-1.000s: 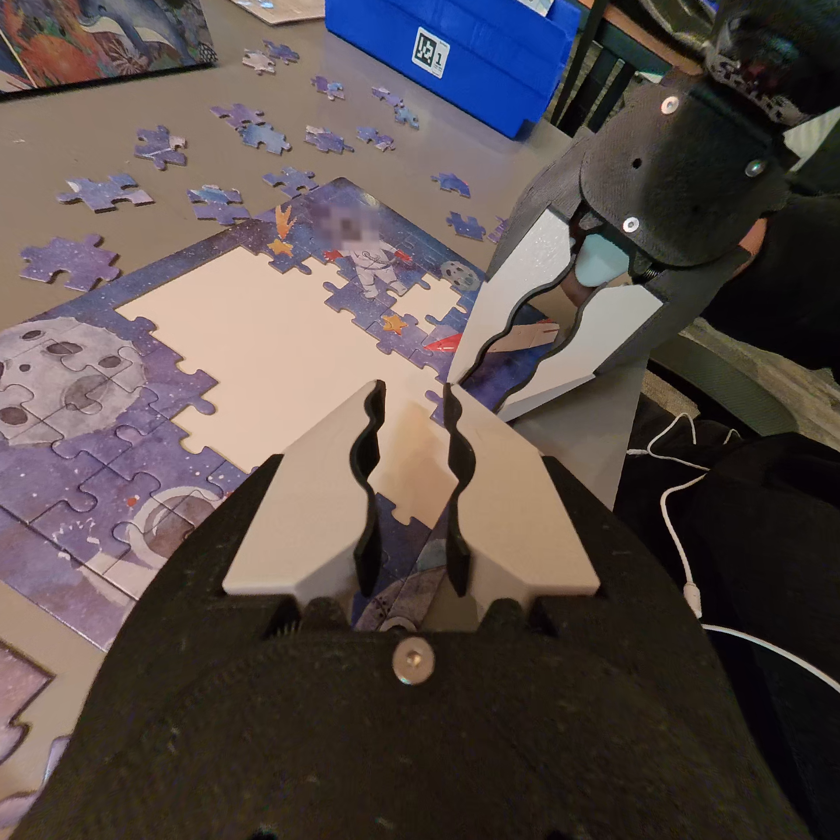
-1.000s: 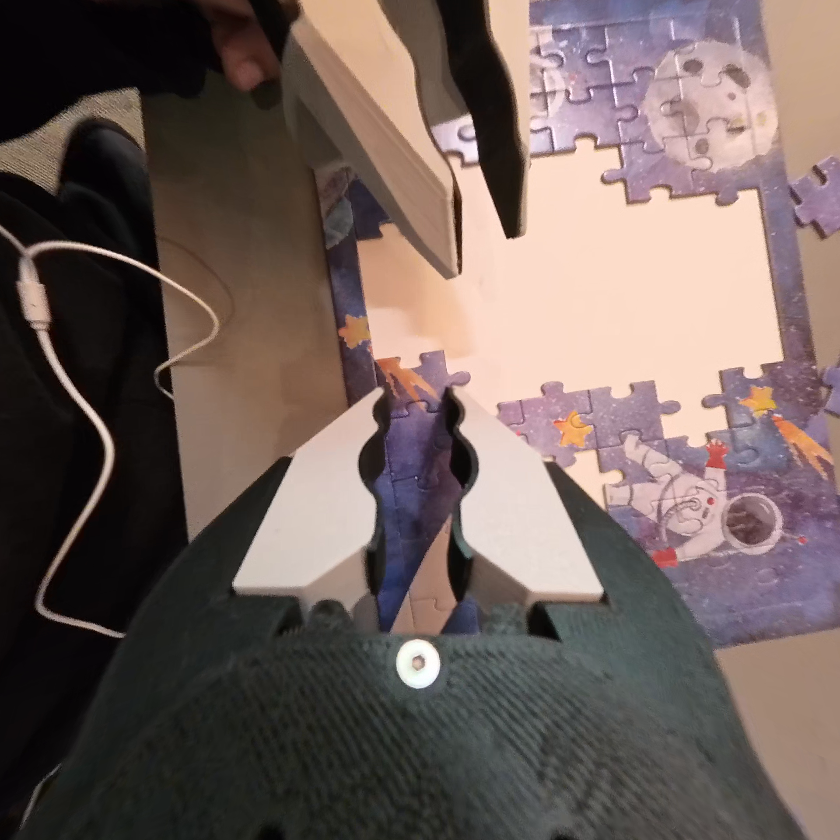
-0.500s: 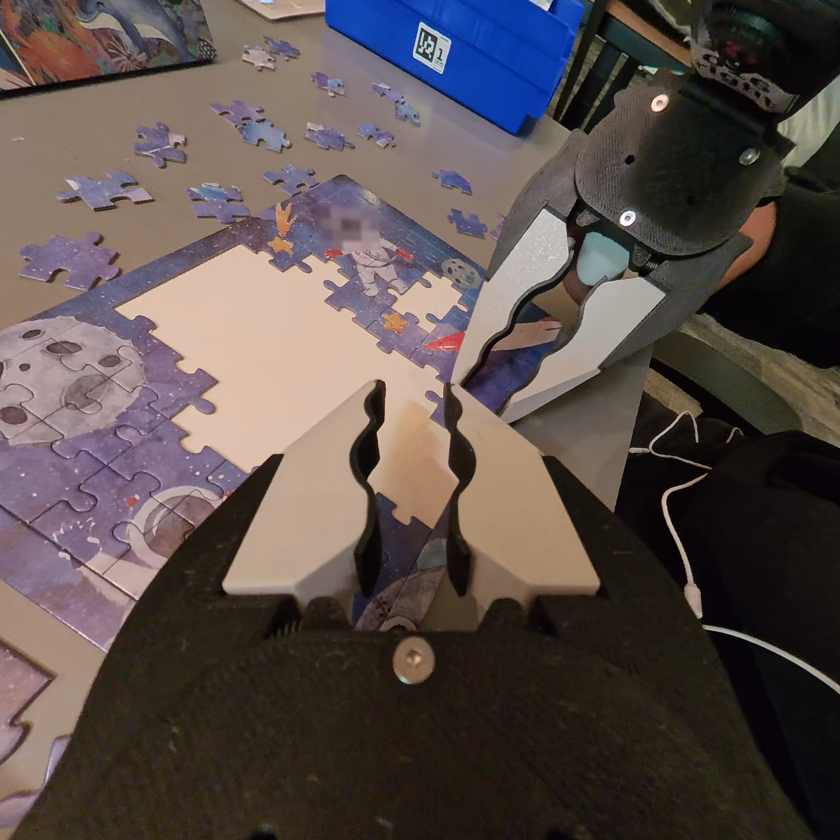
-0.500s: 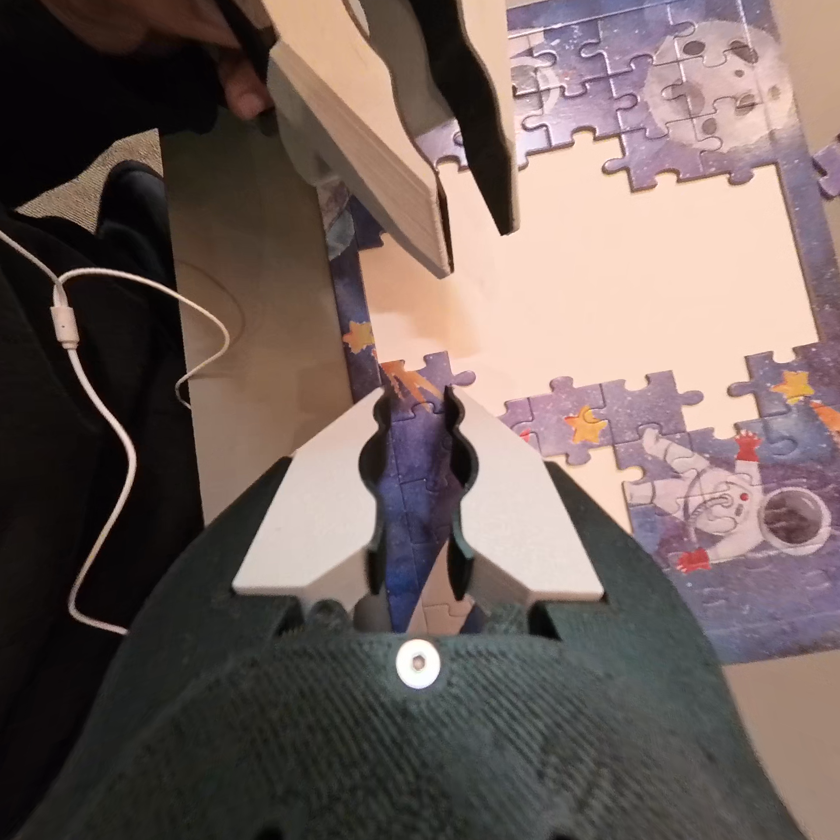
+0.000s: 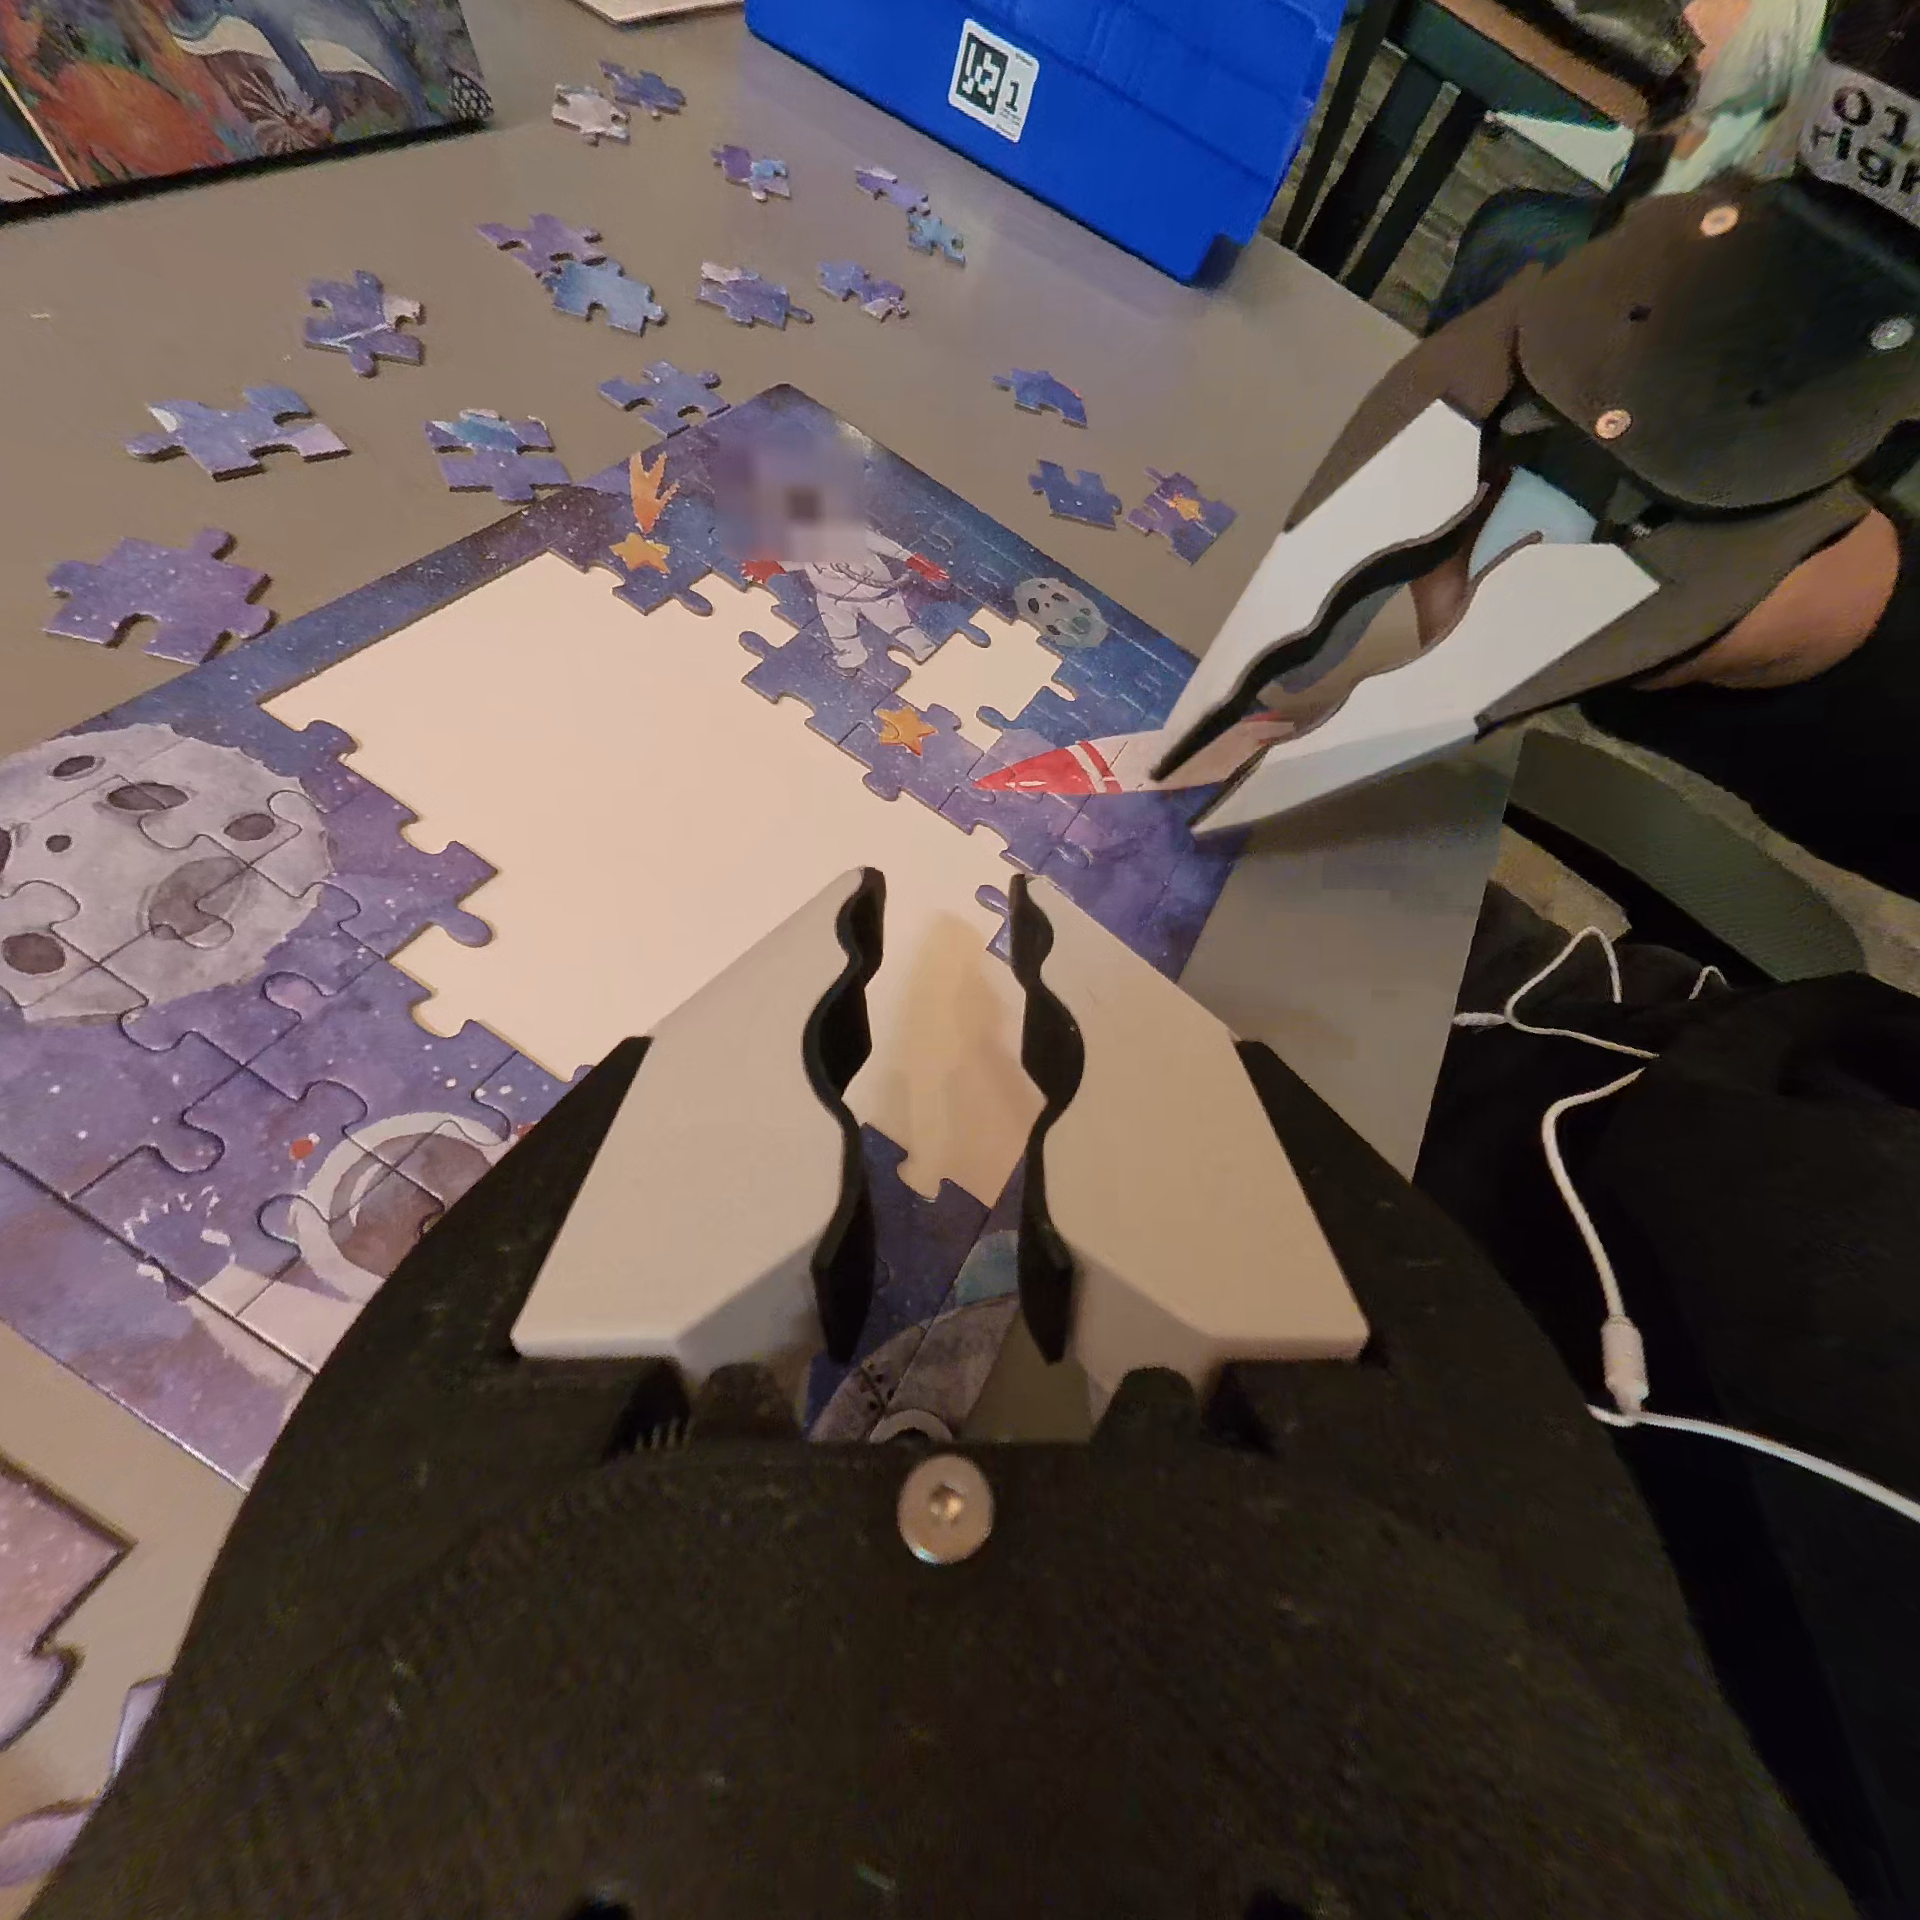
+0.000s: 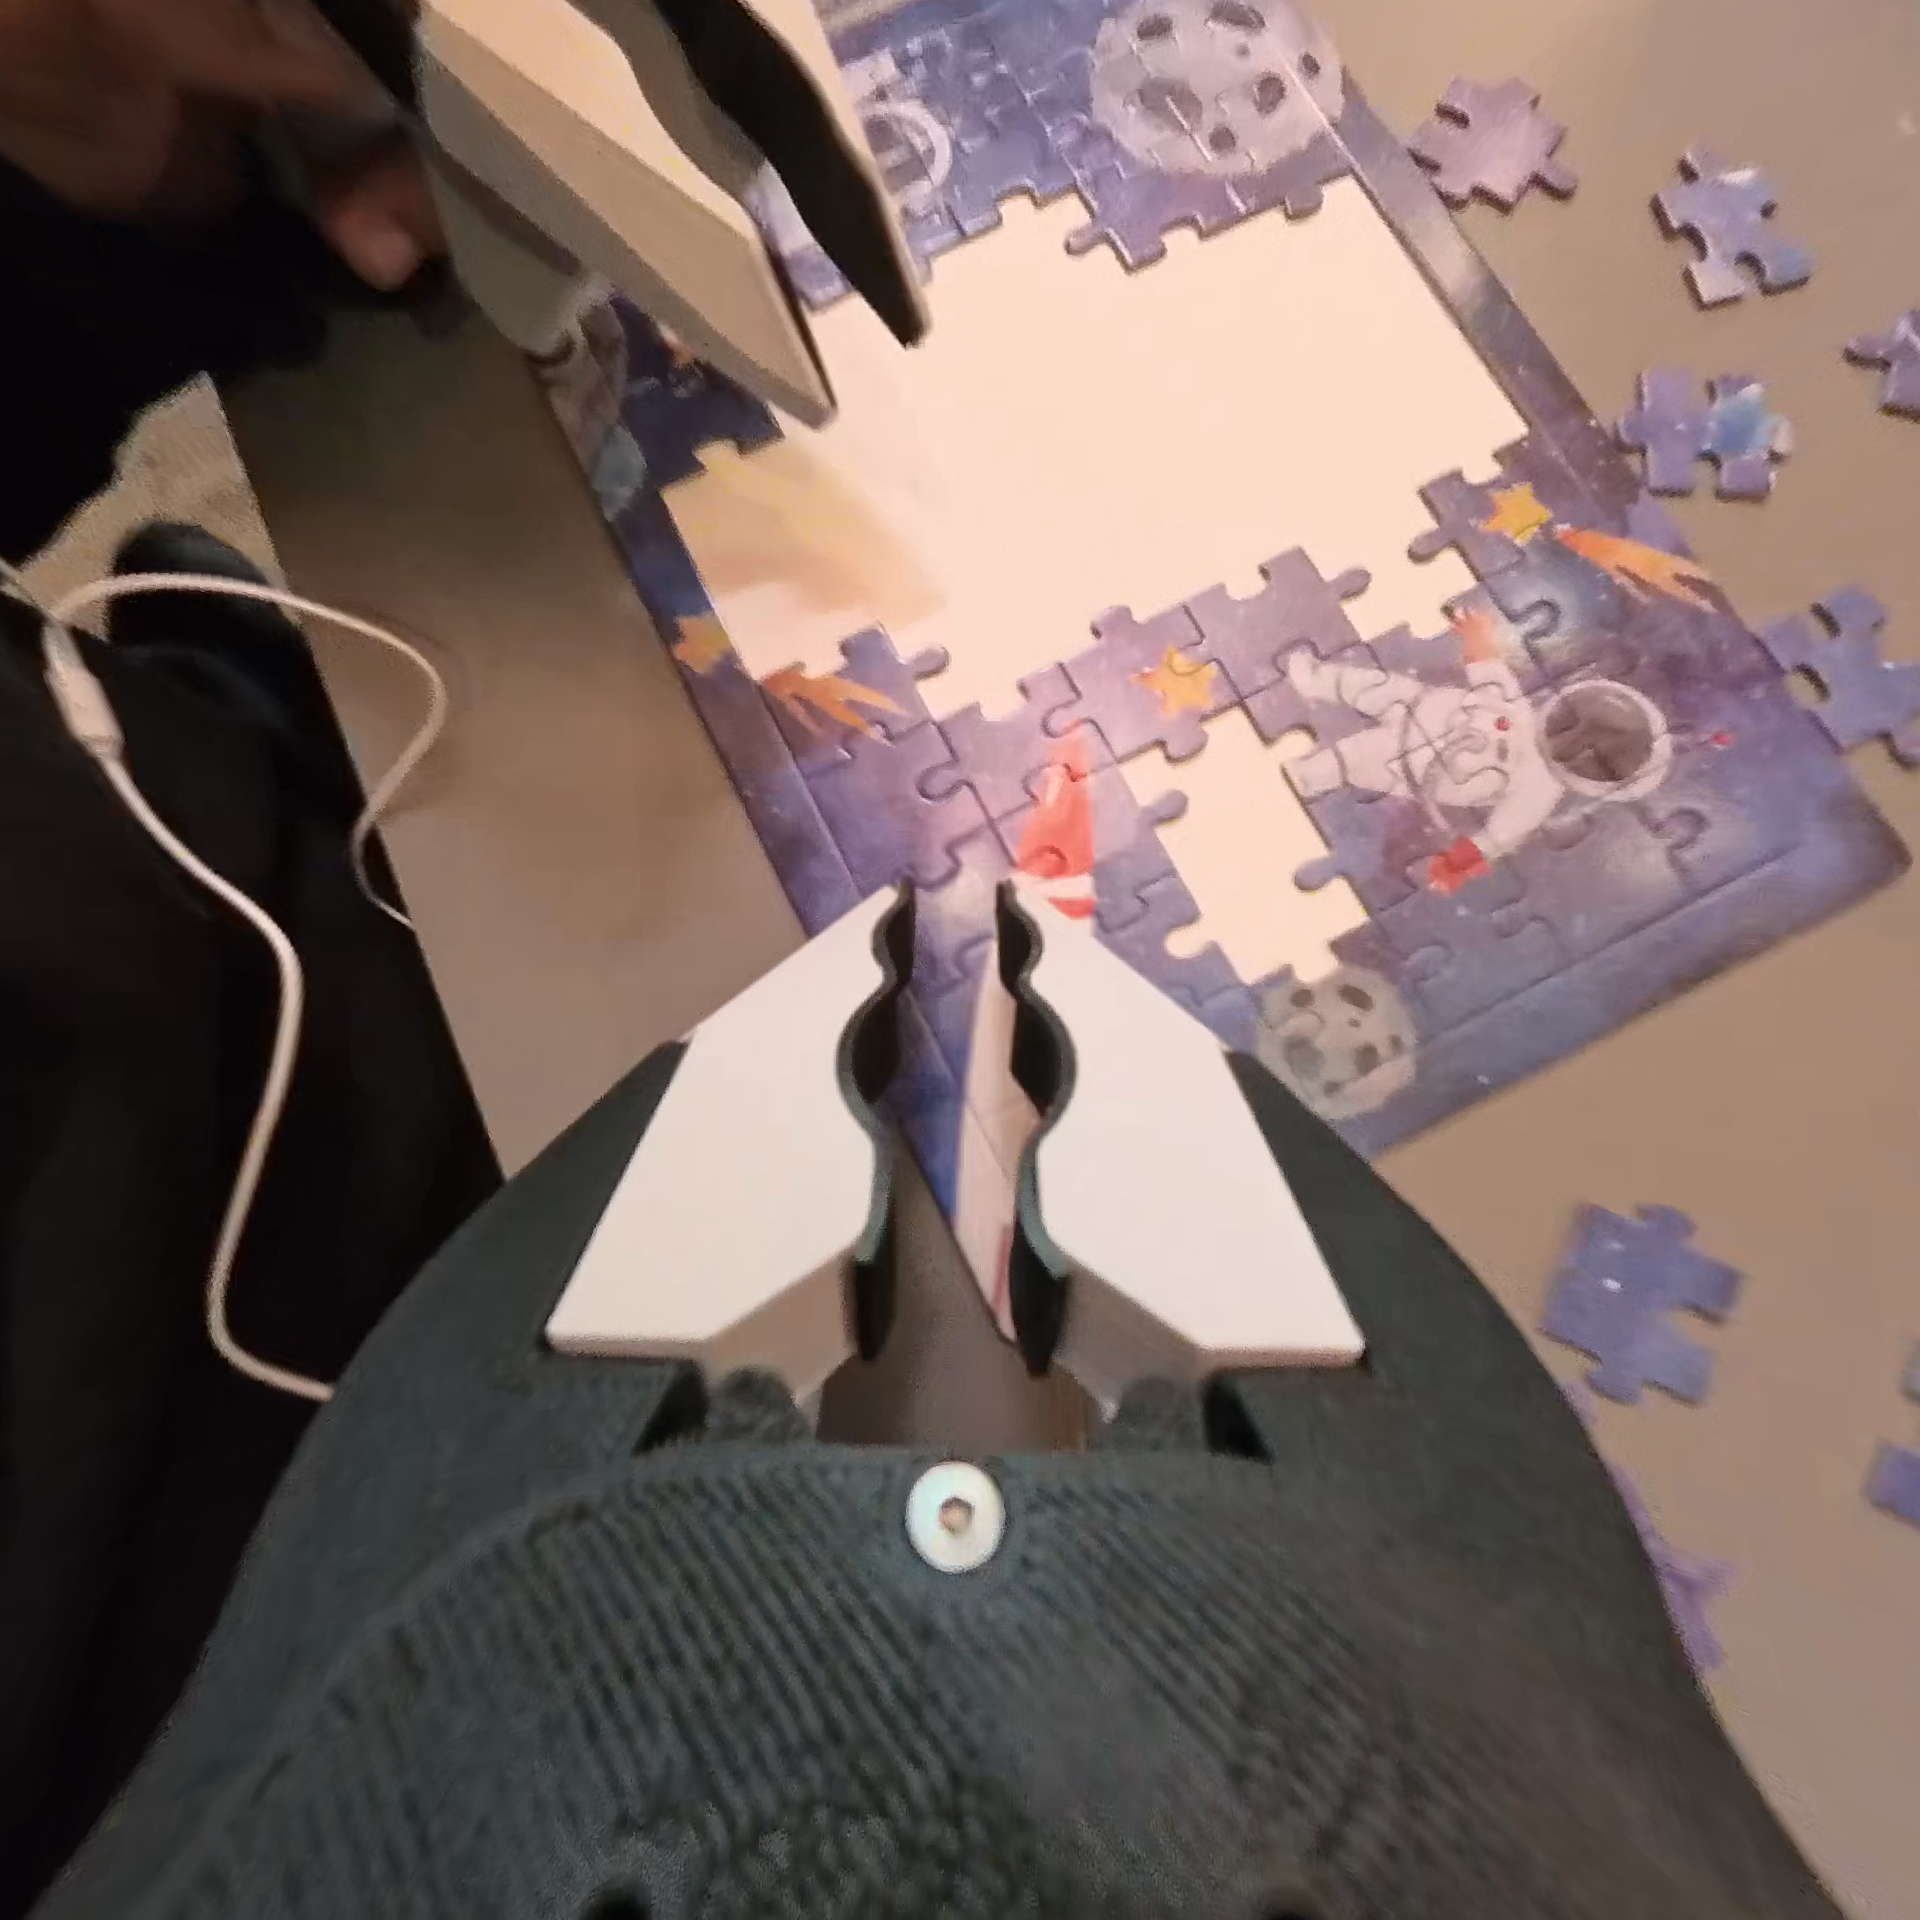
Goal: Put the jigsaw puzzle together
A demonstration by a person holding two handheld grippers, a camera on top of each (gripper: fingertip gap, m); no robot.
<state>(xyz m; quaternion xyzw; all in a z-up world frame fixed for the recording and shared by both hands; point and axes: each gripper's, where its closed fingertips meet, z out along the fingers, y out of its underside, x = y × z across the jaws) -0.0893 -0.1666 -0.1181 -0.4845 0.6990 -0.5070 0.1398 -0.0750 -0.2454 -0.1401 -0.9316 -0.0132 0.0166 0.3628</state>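
Observation:
A space-themed jigsaw puzzle (image 5: 208, 1039) lies partly assembled on the grey table, with a large bare cream area (image 5: 623, 779) in its middle. My left gripper (image 5: 940, 883) is open and empty, hovering over the near part of that bare area; it also shows in the right wrist view (image 6: 868, 374). My right gripper (image 6: 954, 896) is open with a narrow gap and nothing between its pads. Its tips are low over the assembled edge pieces by the red-and-white rocket picture (image 6: 1055, 831). In the left wrist view, the right gripper (image 5: 1179, 802) is at the puzzle's right edge, next to the rocket (image 5: 1049, 769).
Several loose purple pieces (image 5: 603, 291) lie scattered beyond the puzzle and beside it (image 6: 1704, 431). A blue bin (image 5: 1091, 135) stands at the back, and a colourful picture board (image 5: 208, 73) at the back left. A white cable (image 6: 270, 935) hangs over dark clothing by the table edge. The left gripper's tips are roughly 9 cm from the right gripper's. Between my left fingertips and the space-themed jigsaw puzzle (image 5: 208, 1039) there is roughly 12 cm.
My right gripper has drawn back to the right along the puzzle's edge, uncovering the rocket picture, and its jaws have narrowed on nothing. The left gripper has stayed almost still and open.

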